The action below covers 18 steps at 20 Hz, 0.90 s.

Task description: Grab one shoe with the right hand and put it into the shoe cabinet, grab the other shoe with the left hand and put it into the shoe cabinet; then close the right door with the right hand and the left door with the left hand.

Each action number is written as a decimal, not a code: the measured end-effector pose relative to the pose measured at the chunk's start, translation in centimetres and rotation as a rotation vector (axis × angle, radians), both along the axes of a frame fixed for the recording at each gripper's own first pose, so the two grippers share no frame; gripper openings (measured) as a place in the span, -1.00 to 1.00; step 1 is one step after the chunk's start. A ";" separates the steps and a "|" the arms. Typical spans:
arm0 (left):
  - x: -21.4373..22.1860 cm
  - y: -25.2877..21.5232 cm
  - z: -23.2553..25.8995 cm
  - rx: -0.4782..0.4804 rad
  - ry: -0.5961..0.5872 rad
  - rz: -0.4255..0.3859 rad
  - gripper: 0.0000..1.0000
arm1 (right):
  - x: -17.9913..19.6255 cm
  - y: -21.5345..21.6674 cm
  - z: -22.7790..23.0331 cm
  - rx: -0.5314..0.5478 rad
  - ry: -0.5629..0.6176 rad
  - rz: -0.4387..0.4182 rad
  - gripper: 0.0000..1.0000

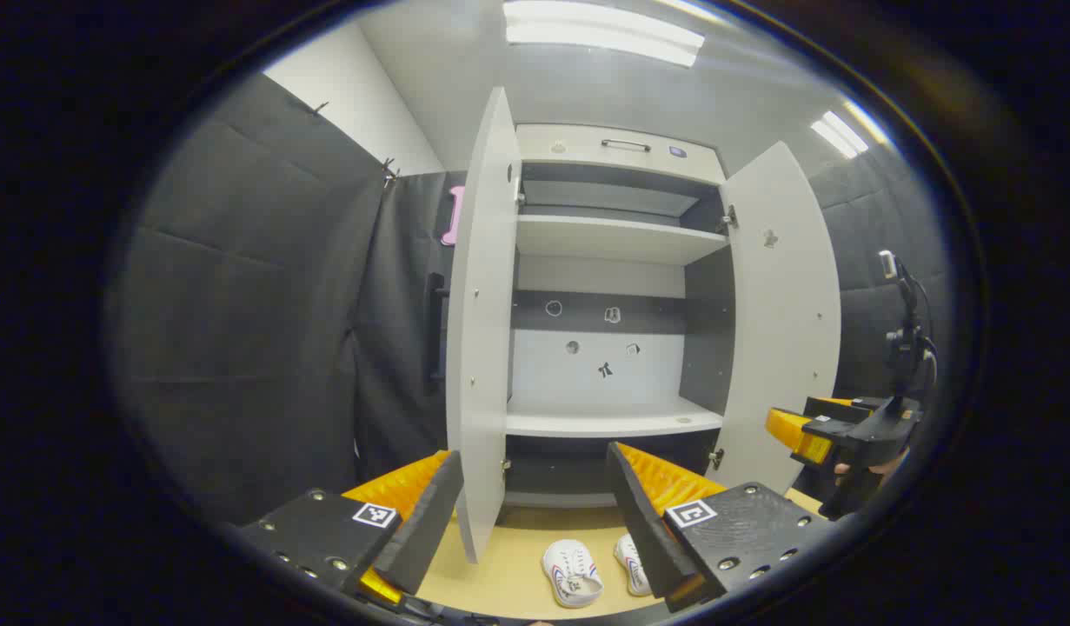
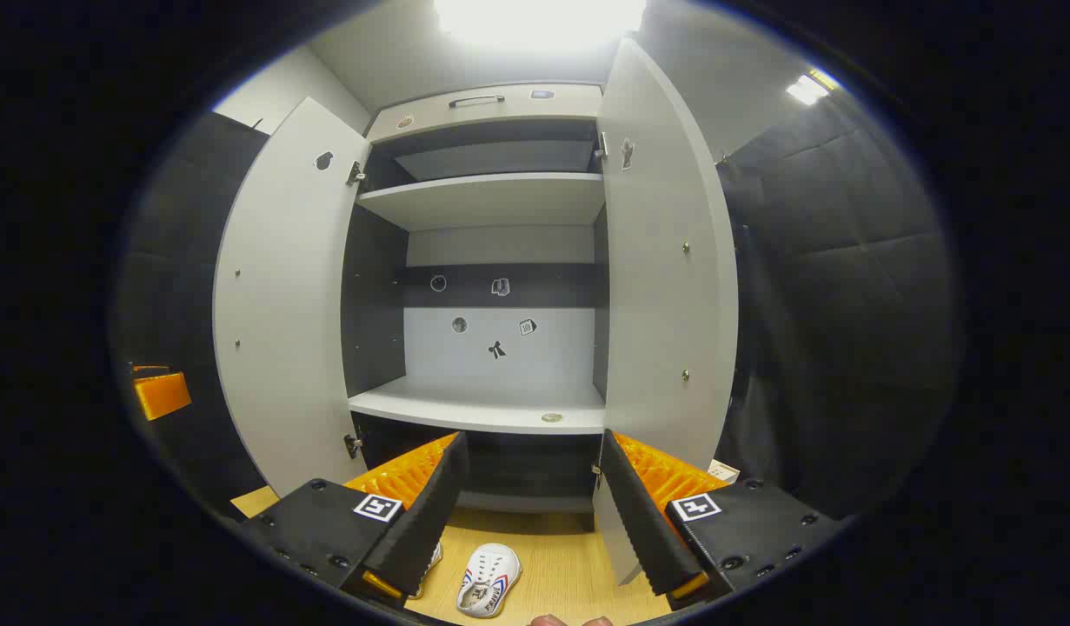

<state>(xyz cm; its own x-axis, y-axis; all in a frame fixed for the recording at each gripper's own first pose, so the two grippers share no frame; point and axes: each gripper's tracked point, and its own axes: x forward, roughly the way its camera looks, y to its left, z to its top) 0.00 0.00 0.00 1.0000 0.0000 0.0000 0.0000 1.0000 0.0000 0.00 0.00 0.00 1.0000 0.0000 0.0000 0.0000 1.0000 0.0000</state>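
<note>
Two white shoes lie on the wooden floor in front of the open shoe cabinet [image 1: 617,143]. In the left gripper view one shoe [image 1: 572,572] lies between my fingers and the other shoe [image 1: 630,565] is partly behind my right finger. My left gripper [image 1: 535,459] is open and empty, well above them. In the right gripper view one shoe [image 2: 489,578] shows whole and the second shoe [image 2: 432,556] peeks from behind a finger. The right gripper [image 2: 532,442] is open too, holding nothing. Both cabinet doors stand wide open: left door [image 2: 282,304], right door [image 2: 669,261].
The cabinet's lower shelf [image 2: 482,404] and upper shelf [image 2: 491,198] are bare. The right gripper [image 1: 834,430] shows at the right beside the right door [image 1: 782,322]; the left door [image 1: 482,330] stands edge-on close ahead. A camera stand [image 1: 908,330] is at the far right.
</note>
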 end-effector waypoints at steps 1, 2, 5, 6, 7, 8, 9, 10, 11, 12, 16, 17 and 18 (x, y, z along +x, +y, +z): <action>0.0 0.0 0.0 -0.002 0.003 0.001 0.87 | 0.1 0.0 -0.2 0.000 0.007 -0.001 0.89; 0.0 0.0 -0.1 -0.003 0.008 0.000 0.87 | 0.2 0.0 -0.6 0.001 0.018 -0.001 0.89; -0.2 0.0 -0.3 0.003 0.025 0.001 0.87 | 0.3 0.1 -1.8 0.006 0.059 0.000 0.90; -0.4 0.1 -0.5 0.004 0.028 0.000 0.87 | 0.2 0.2 -2.2 0.011 0.071 0.002 0.89; -0.6 0.1 -0.7 0.004 0.034 -0.004 0.87 | 0.1 0.4 -2.4 0.021 0.075 0.007 0.90; -0.8 0.1 -1.1 0.004 0.038 -0.007 0.87 | -0.1 0.5 -2.7 0.029 0.080 0.008 0.94; -0.9 0.2 -1.4 0.003 0.043 -0.009 0.87 | -0.1 0.4 -3.0 0.030 0.087 0.002 0.93; -0.9 0.3 -1.9 0.004 0.046 -0.010 0.87 | -0.1 0.3 -3.3 0.029 0.094 -0.006 0.93; -0.9 0.4 -2.1 0.005 0.048 -0.014 0.87 | -0.1 0.3 -3.5 0.029 0.100 -0.012 0.93; -0.9 0.5 -2.5 0.007 0.050 -0.021 0.91 | -0.2 0.3 -3.7 0.028 0.106 -0.020 0.93; -0.3 0.0 -4.3 0.019 0.080 -0.068 0.91 | -0.6 0.1 -5.0 0.035 0.146 -0.044 0.93; -0.1 -0.3 -4.8 0.013 0.088 -0.081 0.87 | -0.7 0.0 -5.5 0.034 0.161 -0.051 0.93; 0.1 -0.8 -5.4 0.006 0.096 -0.097 0.88 | -0.8 -0.2 -5.9 0.034 0.175 -0.060 0.93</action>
